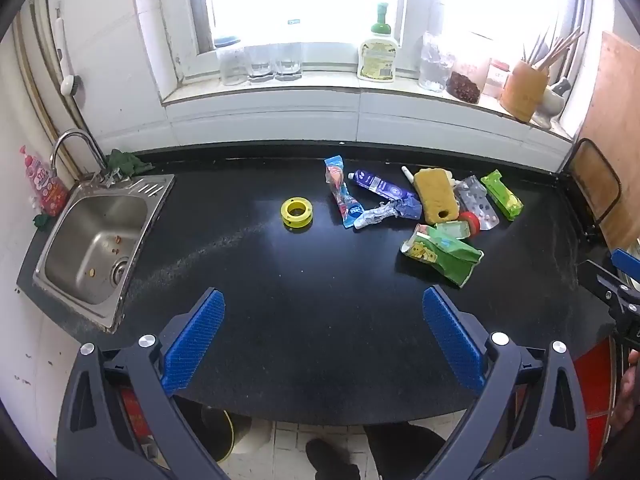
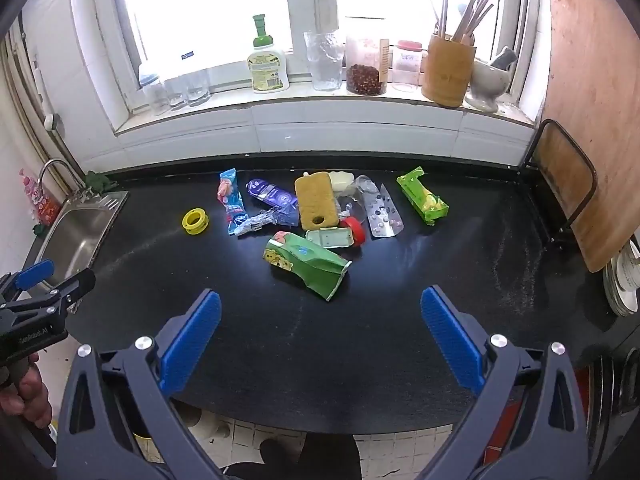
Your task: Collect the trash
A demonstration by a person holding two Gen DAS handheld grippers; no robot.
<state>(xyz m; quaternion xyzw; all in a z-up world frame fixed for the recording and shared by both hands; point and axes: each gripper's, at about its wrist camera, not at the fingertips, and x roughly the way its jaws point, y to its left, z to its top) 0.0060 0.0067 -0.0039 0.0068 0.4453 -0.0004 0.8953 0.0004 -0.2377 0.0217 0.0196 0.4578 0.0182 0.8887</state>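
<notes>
Nearby, sponge (image 2: 316,202) overlaps wrappers (image 2: 308,262) beside sink (image 1: 94,240).

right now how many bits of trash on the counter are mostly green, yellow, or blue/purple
green: 3 - carton, small pack, pale tray
yellow: 2 - tape ring, sponge
blue/purple: 2 - blue wrapper, purple tube
total: 7
</notes>
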